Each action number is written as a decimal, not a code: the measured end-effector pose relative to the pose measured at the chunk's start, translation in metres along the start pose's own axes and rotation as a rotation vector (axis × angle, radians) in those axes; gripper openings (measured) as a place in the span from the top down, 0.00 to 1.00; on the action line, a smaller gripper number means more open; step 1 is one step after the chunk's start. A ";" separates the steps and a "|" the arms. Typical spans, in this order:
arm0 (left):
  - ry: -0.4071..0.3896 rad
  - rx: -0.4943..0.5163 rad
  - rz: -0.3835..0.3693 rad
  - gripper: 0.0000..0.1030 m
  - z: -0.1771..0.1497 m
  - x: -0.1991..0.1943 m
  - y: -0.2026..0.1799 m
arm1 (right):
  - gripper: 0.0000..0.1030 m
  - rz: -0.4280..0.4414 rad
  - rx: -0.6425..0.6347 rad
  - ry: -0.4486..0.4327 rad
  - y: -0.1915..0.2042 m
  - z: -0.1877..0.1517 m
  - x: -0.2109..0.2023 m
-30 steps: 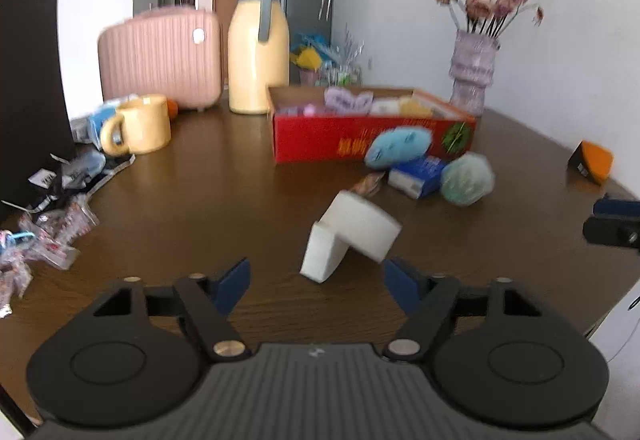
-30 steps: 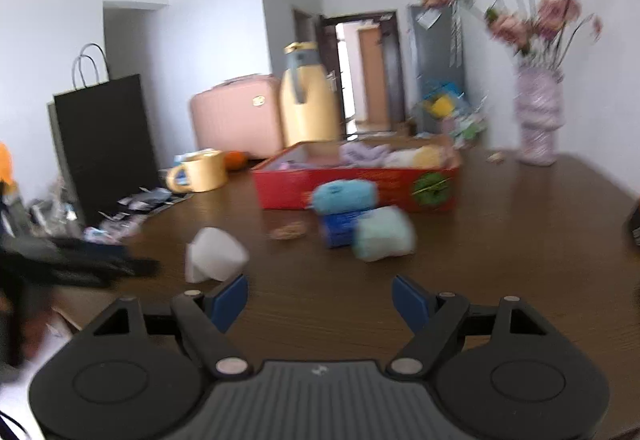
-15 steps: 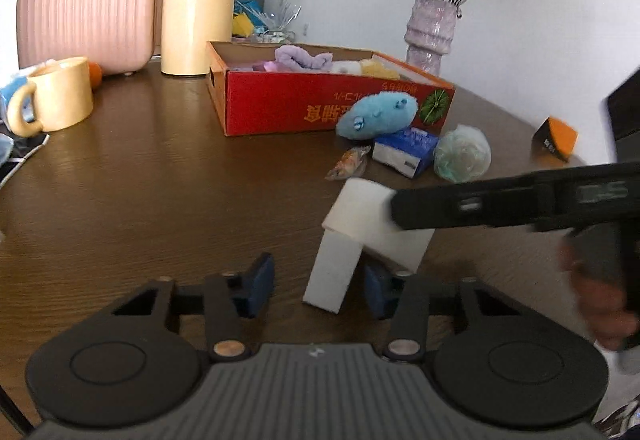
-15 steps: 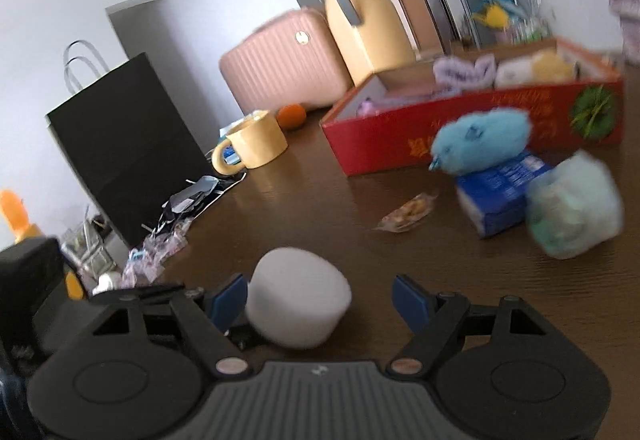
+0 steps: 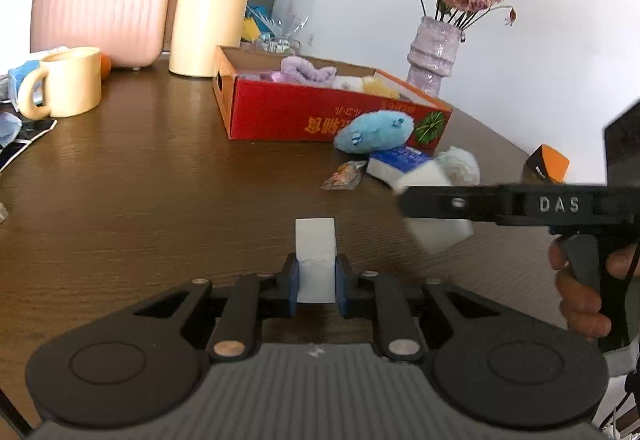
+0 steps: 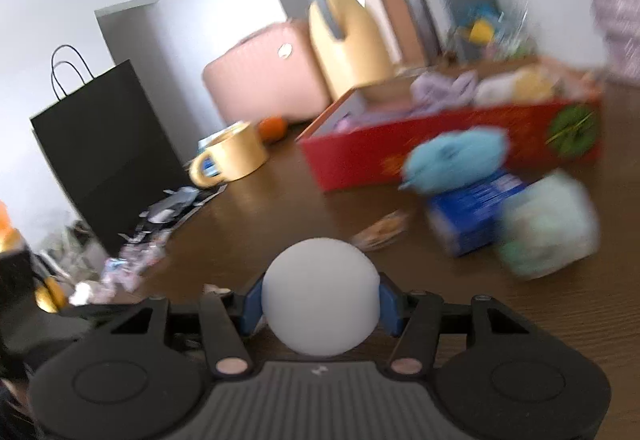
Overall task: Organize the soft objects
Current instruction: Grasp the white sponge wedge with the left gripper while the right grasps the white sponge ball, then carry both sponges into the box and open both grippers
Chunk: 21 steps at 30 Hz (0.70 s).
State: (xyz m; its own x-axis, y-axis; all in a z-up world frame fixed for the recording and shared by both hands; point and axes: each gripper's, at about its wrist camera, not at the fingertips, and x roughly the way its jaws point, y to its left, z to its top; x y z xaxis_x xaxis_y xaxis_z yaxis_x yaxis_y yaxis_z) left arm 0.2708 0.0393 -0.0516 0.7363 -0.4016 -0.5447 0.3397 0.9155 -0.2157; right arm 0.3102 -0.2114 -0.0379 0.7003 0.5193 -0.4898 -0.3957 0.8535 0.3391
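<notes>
My left gripper is shut on a white rectangular sponge block, held upright just above the brown table. My right gripper is shut on a white round sponge; in the left wrist view it hangs to the right under the right gripper's black finger. The red cardboard box holds a purple cloth and other soft things. A blue plush and a pale green fluffy ball lie in front of the box.
A blue packet and a snack wrapper lie by the plush. A yellow mug, yellow jug, pink case and flower vase stand further back. A black bag stands at the left.
The two white sponges stood stacked on the table; both grippers closed in on them. Now each gripper is shut on one, and the round one has moved away to the right.
</notes>
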 end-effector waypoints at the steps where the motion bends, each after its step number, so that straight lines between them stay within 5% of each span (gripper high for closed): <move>1: -0.007 -0.004 0.001 0.83 -0.001 -0.004 -0.003 | 0.45 -0.031 -0.024 -0.010 -0.002 -0.001 -0.010; 14: -0.045 0.035 -0.036 0.82 0.014 -0.023 -0.072 | 0.45 -0.127 -0.026 -0.113 -0.041 -0.011 -0.097; 21: -0.073 0.111 -0.075 0.82 0.134 0.027 -0.076 | 0.45 -0.161 -0.221 -0.132 -0.058 0.089 -0.054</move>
State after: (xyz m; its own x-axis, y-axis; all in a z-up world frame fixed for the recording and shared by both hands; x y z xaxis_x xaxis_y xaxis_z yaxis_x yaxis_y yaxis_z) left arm 0.3435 -0.0447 0.0592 0.7459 -0.4732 -0.4688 0.4549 0.8760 -0.1604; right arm 0.3483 -0.2930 0.0405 0.8303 0.3782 -0.4093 -0.3822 0.9210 0.0756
